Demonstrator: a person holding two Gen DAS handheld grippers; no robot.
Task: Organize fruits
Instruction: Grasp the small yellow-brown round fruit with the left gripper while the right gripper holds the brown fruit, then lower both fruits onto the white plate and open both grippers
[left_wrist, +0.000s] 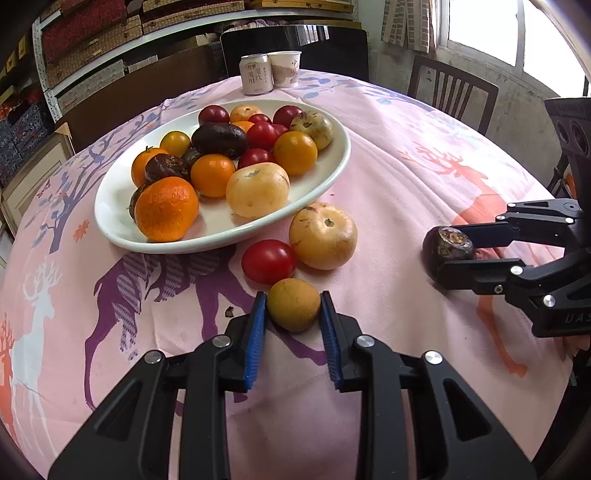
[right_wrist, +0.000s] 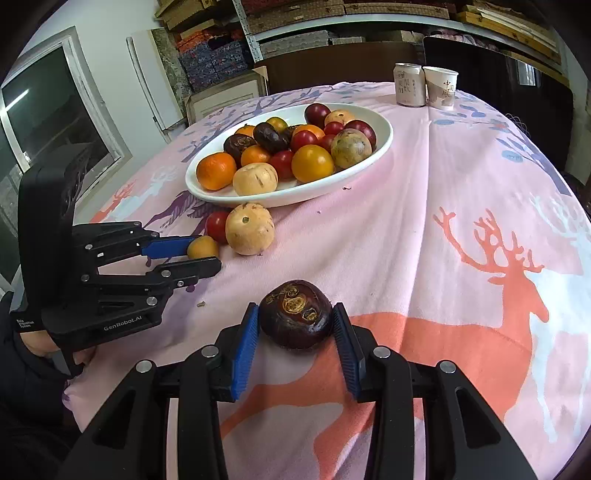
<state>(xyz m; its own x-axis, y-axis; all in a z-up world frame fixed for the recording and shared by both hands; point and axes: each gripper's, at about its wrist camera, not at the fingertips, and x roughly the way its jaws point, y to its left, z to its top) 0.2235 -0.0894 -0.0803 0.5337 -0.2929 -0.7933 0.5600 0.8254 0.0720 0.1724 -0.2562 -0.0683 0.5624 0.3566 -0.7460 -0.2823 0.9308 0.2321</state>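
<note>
A white oval plate (left_wrist: 110, 206) (right_wrist: 384, 129) holds several oranges, red tomatoes, pale yellow fruits and dark purple fruits. On the cloth beside it lie a red tomato (left_wrist: 268, 261) (right_wrist: 217, 226) and a pale yellow fruit (left_wrist: 323, 236) (right_wrist: 249, 229). My left gripper (left_wrist: 293, 306) (right_wrist: 205, 254) has its blue pads on both sides of a small yellow-brown fruit (left_wrist: 293, 304) (right_wrist: 202, 247) resting on the cloth. My right gripper (right_wrist: 295, 321) (left_wrist: 448, 251) has its pads at both sides of a dark purple fruit (right_wrist: 295, 314) (left_wrist: 447, 245) on the cloth.
A drink can (left_wrist: 256, 74) (right_wrist: 409, 85) and a paper cup (left_wrist: 285, 68) (right_wrist: 441, 86) stand at the table's far side. The table carries a pink deer-print cloth (left_wrist: 406, 177). Dark chairs (left_wrist: 450, 92) stand behind it. Shelves with boxes fill the back wall.
</note>
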